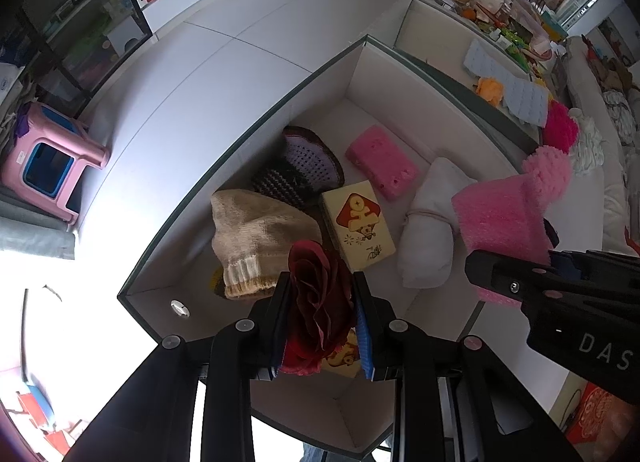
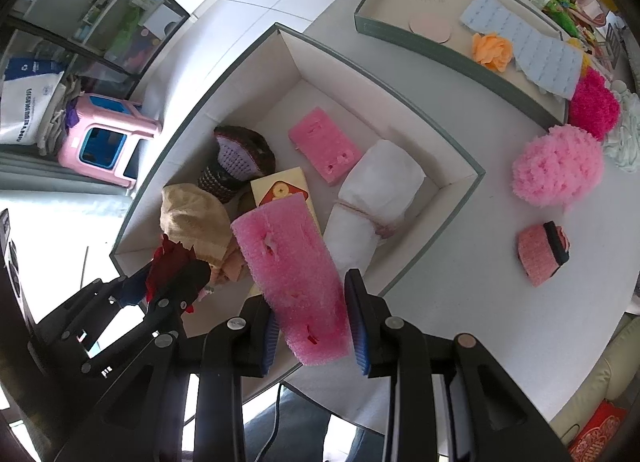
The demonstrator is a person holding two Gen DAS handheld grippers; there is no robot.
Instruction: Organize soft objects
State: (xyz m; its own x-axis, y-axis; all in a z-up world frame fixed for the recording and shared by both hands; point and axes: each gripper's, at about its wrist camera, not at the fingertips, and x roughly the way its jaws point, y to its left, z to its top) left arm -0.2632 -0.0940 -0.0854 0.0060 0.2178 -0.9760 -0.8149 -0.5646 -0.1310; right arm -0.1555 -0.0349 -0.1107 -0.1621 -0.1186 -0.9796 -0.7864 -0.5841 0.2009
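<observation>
Two held | dark-red fabric rose (image 1: 320,302), crumpled | pink foam block (image 2: 296,282), pitted

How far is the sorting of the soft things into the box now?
Done: the box already holds a pink foam block, a white cloth roll, a beige knit hat and a crocheted piece. In hand: the left gripper holds a dark red fabric flower; the right gripper holds a pink foam piece. Left on the table: pink pompom, magenta pompom, pink roll.
</observation>
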